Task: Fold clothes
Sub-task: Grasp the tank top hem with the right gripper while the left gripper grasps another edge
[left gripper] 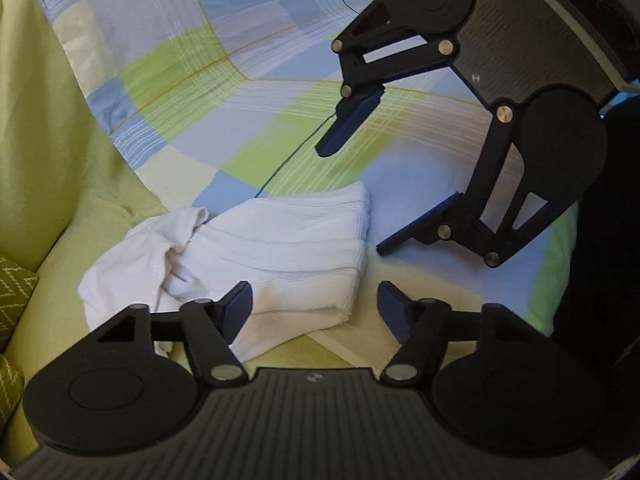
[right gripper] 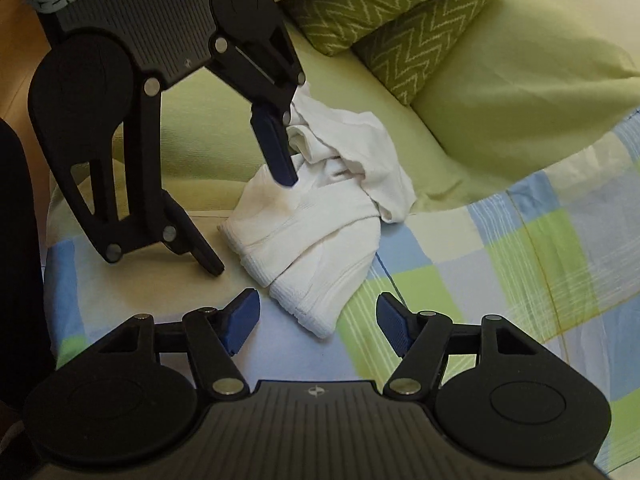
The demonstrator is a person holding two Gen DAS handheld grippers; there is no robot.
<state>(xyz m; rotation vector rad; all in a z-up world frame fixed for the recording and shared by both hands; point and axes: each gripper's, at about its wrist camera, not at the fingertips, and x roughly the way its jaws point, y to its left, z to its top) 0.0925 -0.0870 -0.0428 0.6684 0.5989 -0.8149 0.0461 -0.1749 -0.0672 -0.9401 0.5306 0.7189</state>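
Observation:
A white ribbed garment (left gripper: 280,248) lies partly folded on the bed, with a crumpled end toward the green sheet. My left gripper (left gripper: 314,300) hovers open over its near edge and holds nothing. To the right of the garment, my right gripper (left gripper: 356,200) is open, one finger raised and the other resting near the bedspread. In the right wrist view the garment (right gripper: 320,232) lies just ahead of the open right gripper (right gripper: 316,302). The left gripper (right gripper: 252,224) stands beyond it, one blue finger (right gripper: 276,148) down on the cloth's crumpled part.
A blue, green and white checked bedspread (left gripper: 224,80) covers the bed over a plain green sheet (left gripper: 52,160). A green pillow (right gripper: 520,92) and two zigzag-patterned cushions (right gripper: 400,16) lie behind the garment. Wooden floor (right gripper: 16,40) shows beyond the bed edge. Dark clothing (left gripper: 612,240) is close by.

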